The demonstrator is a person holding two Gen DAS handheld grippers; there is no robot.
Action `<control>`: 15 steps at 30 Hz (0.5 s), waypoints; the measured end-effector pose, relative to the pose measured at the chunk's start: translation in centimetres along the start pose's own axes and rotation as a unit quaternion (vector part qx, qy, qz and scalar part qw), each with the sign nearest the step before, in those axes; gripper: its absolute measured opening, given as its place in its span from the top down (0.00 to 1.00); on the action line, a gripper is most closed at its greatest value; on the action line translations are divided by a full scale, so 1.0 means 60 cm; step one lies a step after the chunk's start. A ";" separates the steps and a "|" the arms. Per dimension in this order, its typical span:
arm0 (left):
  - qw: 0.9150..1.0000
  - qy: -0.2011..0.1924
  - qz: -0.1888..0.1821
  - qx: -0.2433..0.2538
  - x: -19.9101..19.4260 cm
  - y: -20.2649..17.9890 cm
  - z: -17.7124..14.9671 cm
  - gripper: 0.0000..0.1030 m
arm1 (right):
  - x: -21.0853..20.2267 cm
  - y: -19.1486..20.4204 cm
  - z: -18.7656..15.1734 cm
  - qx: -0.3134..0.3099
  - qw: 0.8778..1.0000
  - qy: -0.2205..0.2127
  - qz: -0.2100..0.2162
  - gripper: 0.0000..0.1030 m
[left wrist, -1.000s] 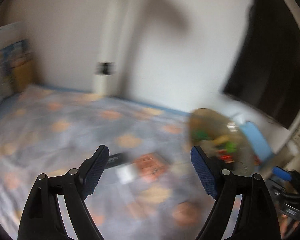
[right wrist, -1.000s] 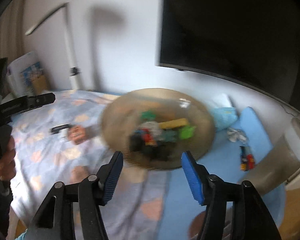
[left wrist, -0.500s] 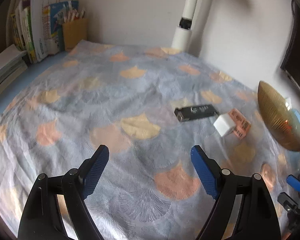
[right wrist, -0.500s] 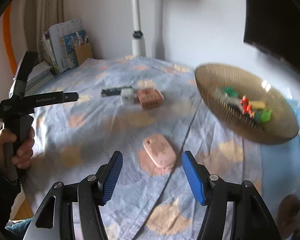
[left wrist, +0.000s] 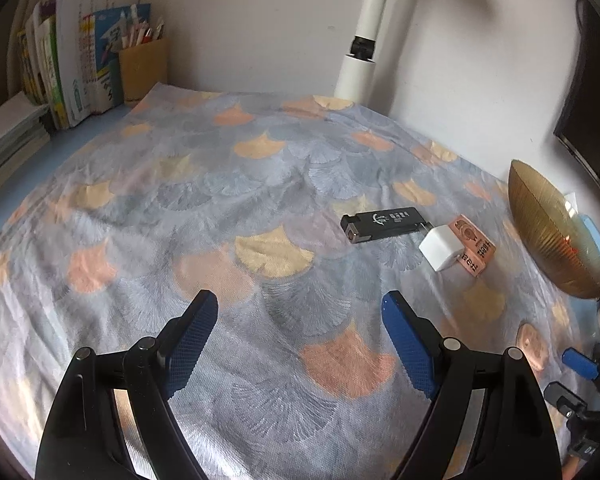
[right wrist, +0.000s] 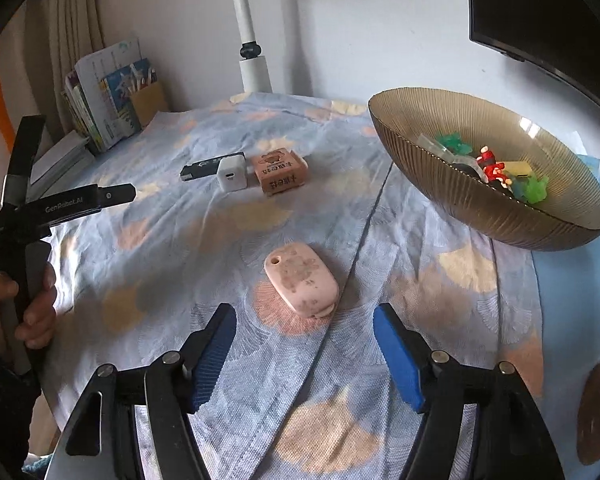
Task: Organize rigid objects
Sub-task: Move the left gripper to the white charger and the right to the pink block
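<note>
right tongs [right wrist: 304, 350] spread, empty | left tongs [left wrist: 300, 330] spread, empty | pink case [right wrist: 301, 283] lower centre on bench cloth, just ahead of right tongs | likely light, stiff, smooth; pinch across short sides | bowl [right wrist: 452, 196] upper right

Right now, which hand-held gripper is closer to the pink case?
Right. The right hand-held gripper hangs open directly before the pink case, which sits just beyond its fingertips. The left hand-held gripper, also open, is off to the case's left, over bare cloth.
</note>
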State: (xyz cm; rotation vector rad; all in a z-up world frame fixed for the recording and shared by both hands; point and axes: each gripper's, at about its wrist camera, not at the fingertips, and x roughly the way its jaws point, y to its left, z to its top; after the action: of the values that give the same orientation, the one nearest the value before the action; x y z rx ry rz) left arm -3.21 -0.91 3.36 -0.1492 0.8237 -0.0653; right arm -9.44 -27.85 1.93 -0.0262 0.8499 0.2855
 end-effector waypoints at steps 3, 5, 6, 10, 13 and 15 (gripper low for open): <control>0.999 0.024 -0.014 0.021 0.006 -0.009 0.002 0.19 | 0.000 -0.002 0.001 0.001 1.000 0.005 0.001 0.33; 0.996 0.061 -0.052 0.026 0.011 -0.016 0.008 0.19 | -0.002 0.005 0.006 -0.008 1.000 0.027 0.004 0.33; 0.995 0.068 -0.069 0.025 0.009 -0.020 0.013 0.19 | -0.004 0.010 0.008 -0.015 0.999 0.036 0.004 0.33; 0.991 0.064 -0.109 0.034 0.007 -0.061 0.049 0.19 | -0.012 0.044 0.040 -0.098 0.993 0.057 -0.026 0.33; 0.988 0.073 -0.106 0.081 0.040 -0.110 0.063 0.19 | 0.009 0.045 0.055 -0.115 0.991 0.059 -0.035 0.33; 0.985 0.076 -0.102 0.116 0.062 -0.136 0.064 0.19 | 0.028 0.036 0.060 -0.107 0.992 0.063 -0.033 0.34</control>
State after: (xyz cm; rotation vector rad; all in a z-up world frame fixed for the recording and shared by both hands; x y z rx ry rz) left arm 2.16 -8.99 4.50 -0.0075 0.9448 -0.3679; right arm -6.29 -24.87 3.24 -0.2737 0.9383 0.3143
